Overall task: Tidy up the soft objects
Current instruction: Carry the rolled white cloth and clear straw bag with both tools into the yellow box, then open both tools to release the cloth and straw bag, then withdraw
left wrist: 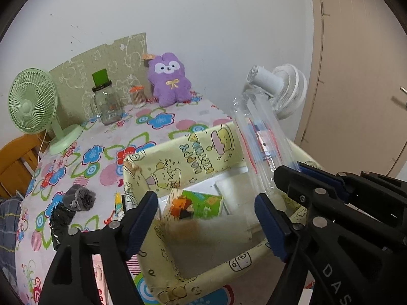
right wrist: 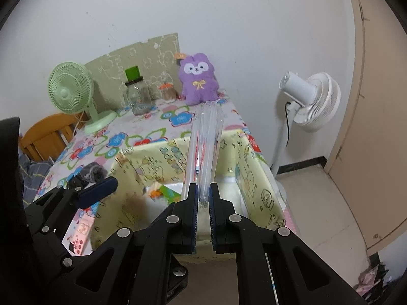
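One right gripper (right wrist: 203, 198) pinches one clear plastic packet (right wrist: 206, 147); one left gripper (left wrist: 206, 218) stands wide over one yellow cartoon-printed box (left wrist: 193, 157), frame centre.

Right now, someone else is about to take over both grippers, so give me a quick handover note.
Right gripper: shut on the clear plastic packet, which stands up above the yellow box.
Left gripper: open, holding nothing, over the box's near left side.
In the box: a green printed packet and some white items.
On the table: a grey rolled sock left of the box, and a purple plush at the back by the wall.
Done: some items are in the box.
Left: probably lower and release the clear packet, then deal with the sock and perhaps the plush.
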